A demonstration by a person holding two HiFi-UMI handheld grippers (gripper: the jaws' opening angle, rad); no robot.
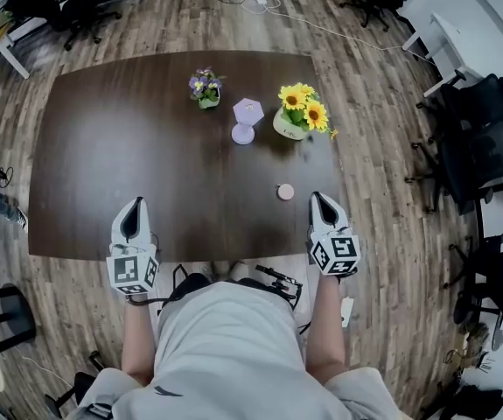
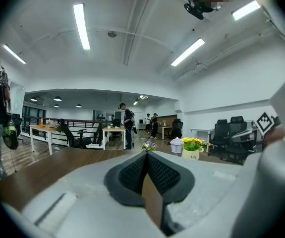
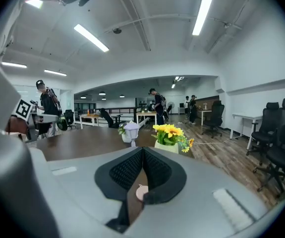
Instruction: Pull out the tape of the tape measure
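You are holding the left gripper [image 1: 134,206] and right gripper [image 1: 322,201] closed and empty. The round pink tape measure [image 1: 285,192] is sitting just left of the right gripper's tip. In the right gripper view, its ribbed pads [image 3: 155,172] are half hiding it.

The table [image 1: 102,147] is dark brown, tape measure [image 1: 285,192] seemingly pinkish, sunflowers [image 1: 303,105] yellow (smaller blooms [image 1: 205,83] purple).
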